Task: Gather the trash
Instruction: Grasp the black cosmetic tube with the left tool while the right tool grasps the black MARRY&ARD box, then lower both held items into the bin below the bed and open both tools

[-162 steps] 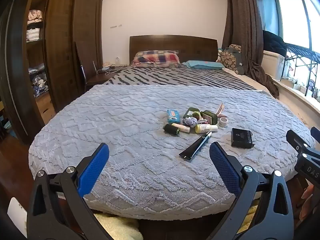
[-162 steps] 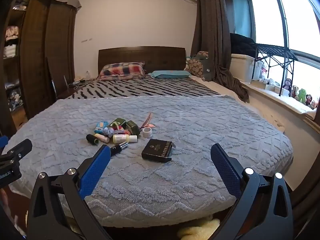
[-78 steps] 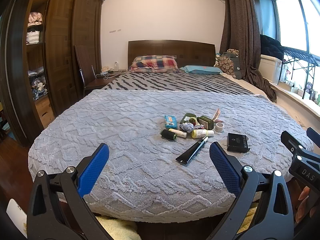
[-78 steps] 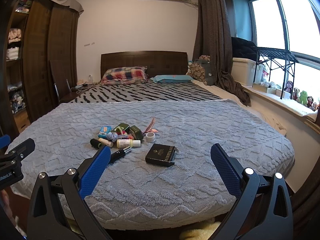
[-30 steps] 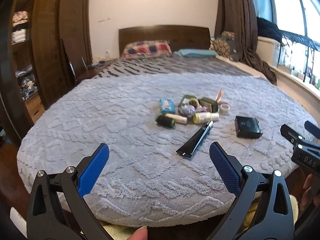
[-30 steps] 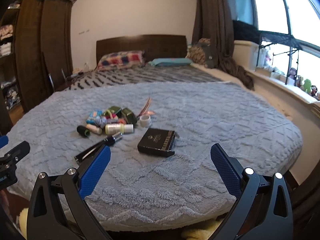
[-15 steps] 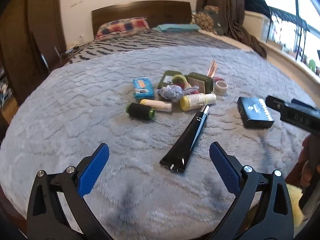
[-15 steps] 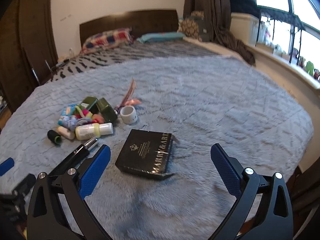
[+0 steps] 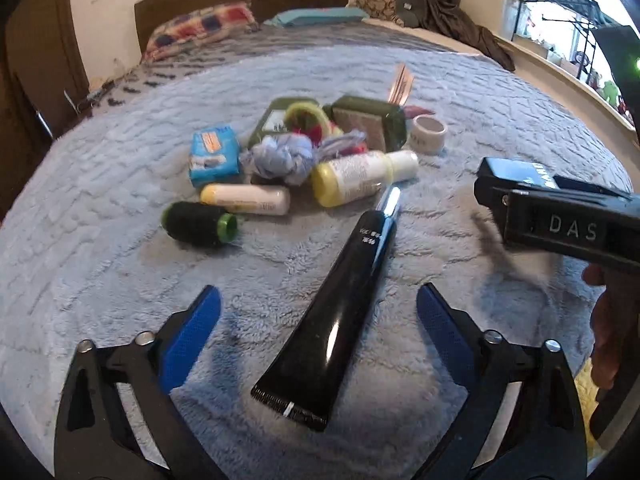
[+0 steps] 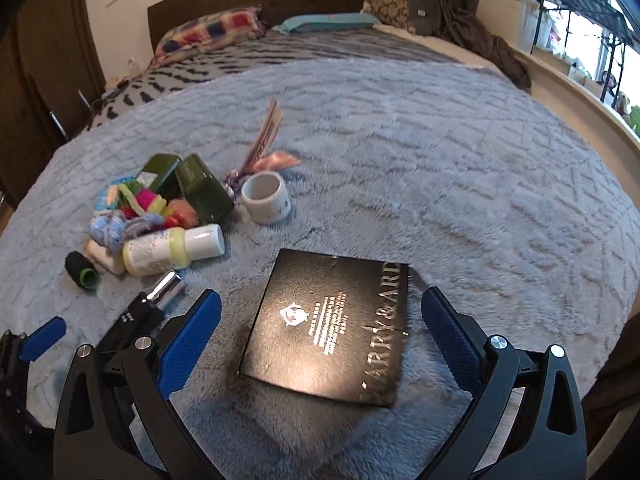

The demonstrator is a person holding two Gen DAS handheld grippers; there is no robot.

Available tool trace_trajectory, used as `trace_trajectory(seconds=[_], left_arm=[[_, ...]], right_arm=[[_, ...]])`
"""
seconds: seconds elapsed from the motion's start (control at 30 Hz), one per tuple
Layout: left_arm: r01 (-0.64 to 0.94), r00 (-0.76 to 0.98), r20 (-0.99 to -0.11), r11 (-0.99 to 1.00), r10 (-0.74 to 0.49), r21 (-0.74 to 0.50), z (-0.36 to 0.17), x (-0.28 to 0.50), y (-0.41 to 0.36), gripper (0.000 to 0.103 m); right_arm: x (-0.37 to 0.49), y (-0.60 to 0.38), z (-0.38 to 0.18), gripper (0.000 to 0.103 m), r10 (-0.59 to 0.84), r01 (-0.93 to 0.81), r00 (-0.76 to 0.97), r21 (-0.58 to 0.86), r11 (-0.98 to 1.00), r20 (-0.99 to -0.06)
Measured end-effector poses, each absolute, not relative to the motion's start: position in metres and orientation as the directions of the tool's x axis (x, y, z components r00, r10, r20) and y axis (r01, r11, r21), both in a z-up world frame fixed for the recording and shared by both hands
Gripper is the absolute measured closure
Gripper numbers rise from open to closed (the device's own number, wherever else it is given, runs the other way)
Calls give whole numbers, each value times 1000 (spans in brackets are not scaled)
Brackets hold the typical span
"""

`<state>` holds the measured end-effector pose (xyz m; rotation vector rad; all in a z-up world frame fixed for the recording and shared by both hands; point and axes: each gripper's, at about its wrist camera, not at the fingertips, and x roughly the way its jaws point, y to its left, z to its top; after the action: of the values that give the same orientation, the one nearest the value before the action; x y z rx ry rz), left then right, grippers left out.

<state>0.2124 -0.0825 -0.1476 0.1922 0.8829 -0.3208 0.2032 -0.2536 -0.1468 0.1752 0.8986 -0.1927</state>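
Above blanket [image 9: 100, 280], both tools tilted downward

In the left wrist view the black box [image 9: 516, 172] is mostly hidden behind the right tool's [image 9: 560, 220] body, which runs off the right edge; only a dark corner with part of its lettering shows. The hand [image 9: 612, 320] under it is cut by the same edge. In the right wrist view the black tube [image 10: 136, 316] shows only its silver cap end, the rest lying behind the blue pad. The print on the yellow bottle [image 9: 360, 176] and the blue packet [image 9: 214, 154] is too blurred to read. The pillows [image 9: 204, 28] at the headboard are smeared.
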Motion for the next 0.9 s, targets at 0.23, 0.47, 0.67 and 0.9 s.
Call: trace_trajectory(seconds=[0.23,0.47,0.67,0.9], left_arm=[[371,575,-785,929,-230,0,-154,215,-80,42],[399,571,-781,917,-254,-6,-153,208,-88,68],[386,564,-777,921,-280,-51,-143,190,-80,79],[365,602,-742,928,-295,-72,-125,149,-66,79]], right_arm=[[209,-259,-158,22,-95,254,591,73,964,-801],[200,-259,-157,26,-84,216,621,68,974,-780],[169,-264,-144,27,-2,179,666,157,971,-746],[121,-258,-116,28,44,120,723,188,975,-690]])
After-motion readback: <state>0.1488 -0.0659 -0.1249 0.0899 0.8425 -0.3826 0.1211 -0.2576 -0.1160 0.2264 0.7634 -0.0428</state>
